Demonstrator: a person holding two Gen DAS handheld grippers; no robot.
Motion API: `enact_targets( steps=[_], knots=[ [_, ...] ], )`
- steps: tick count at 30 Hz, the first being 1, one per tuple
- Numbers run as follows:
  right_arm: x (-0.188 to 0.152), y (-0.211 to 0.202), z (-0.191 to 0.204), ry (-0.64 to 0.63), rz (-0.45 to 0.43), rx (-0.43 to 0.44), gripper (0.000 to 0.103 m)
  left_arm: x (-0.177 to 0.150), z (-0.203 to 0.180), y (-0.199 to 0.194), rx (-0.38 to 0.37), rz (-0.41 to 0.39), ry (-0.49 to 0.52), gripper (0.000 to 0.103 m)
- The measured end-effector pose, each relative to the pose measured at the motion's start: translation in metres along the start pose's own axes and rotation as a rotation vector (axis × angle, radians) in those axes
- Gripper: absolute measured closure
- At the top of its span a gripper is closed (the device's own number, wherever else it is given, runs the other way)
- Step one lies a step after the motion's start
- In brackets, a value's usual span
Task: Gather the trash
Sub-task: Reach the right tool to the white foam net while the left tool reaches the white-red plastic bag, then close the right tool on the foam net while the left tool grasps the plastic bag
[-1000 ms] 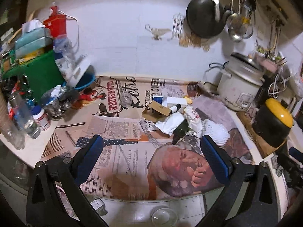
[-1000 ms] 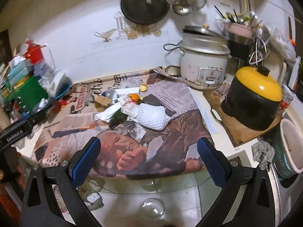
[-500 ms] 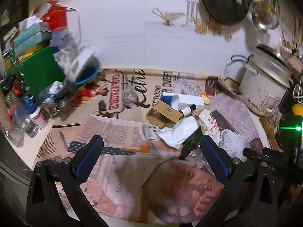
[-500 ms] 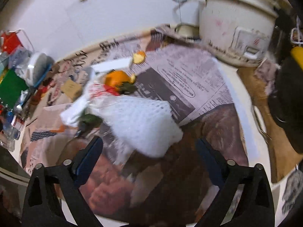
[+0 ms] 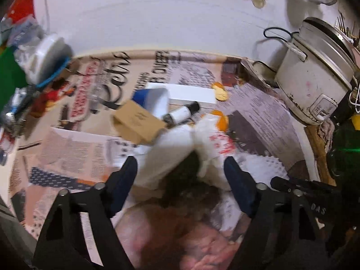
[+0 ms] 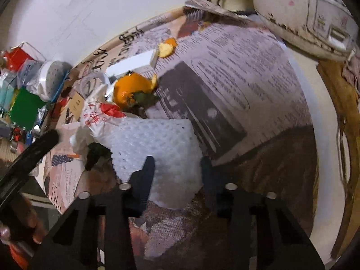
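A heap of trash lies on the newspaper-covered counter. In the left wrist view, crumpled white paper and a dark green bottle sit between the fingers of my left gripper. Its jaws are closing, with the pads still apart from the trash. In the right wrist view, my right gripper is closing on a white foam net, and both pads press its near end. Beyond the net lie an orange peel and a red-printed plastic bag.
A cardboard box, a blue-and-white cup, a small bottle and a flat white box lie behind the heap. A rice cooker stands at the right, and clutter with a green box at the left.
Both grippers have moved forward and down onto the trash heap. The right jaws have narrowed from wide onto the foam net, and the left jaws have drawn somewhat closer together.
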State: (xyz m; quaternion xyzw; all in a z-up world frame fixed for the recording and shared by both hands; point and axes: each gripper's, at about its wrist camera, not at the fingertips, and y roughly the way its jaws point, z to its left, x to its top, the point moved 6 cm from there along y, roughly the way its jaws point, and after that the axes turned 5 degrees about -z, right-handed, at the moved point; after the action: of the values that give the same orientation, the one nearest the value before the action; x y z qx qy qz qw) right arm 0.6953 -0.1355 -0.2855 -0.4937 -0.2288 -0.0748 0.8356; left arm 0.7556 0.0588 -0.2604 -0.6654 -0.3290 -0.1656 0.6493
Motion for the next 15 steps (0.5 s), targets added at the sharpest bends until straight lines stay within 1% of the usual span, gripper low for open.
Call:
enact_targets(
  steps=[2,4,5,7,8,9,11,13,15],
  knots=[
    [0.005,-0.004,-0.006,-0.006,-0.005,0.007,0.076,0.002,-0.010,0.012,-0.022,0.024,-0.005,0.033],
    [0.007,-0.011,-0.011,-0.014,-0.019,0.003,0.078,0.005,-0.019,0.023,-0.040,0.045,-0.006,0.041],
    [0.009,-0.013,-0.014,-0.020,-0.023,0.000,0.080,0.005,-0.023,0.029,-0.044,0.057,-0.003,0.043],
    [0.012,-0.018,-0.019,-0.031,-0.037,-0.013,0.080,0.005,-0.029,0.039,-0.055,0.077,0.000,0.051],
    [0.013,-0.023,-0.022,-0.033,-0.046,-0.018,0.080,0.005,-0.031,0.043,-0.062,0.084,-0.002,0.053],
    [0.014,-0.026,-0.025,-0.032,-0.051,-0.022,0.080,0.006,-0.034,0.046,-0.072,0.091,-0.007,0.059],
    [0.014,-0.032,-0.032,-0.025,-0.062,-0.039,0.080,0.005,-0.037,0.052,-0.099,0.104,-0.023,0.065],
    [0.014,-0.036,-0.038,-0.010,-0.068,-0.057,0.080,0.004,-0.040,0.053,-0.132,0.110,-0.042,0.076],
    [0.012,-0.039,-0.042,0.010,-0.070,-0.064,0.080,0.003,-0.043,0.051,-0.189,0.124,-0.065,0.079]
  ],
)
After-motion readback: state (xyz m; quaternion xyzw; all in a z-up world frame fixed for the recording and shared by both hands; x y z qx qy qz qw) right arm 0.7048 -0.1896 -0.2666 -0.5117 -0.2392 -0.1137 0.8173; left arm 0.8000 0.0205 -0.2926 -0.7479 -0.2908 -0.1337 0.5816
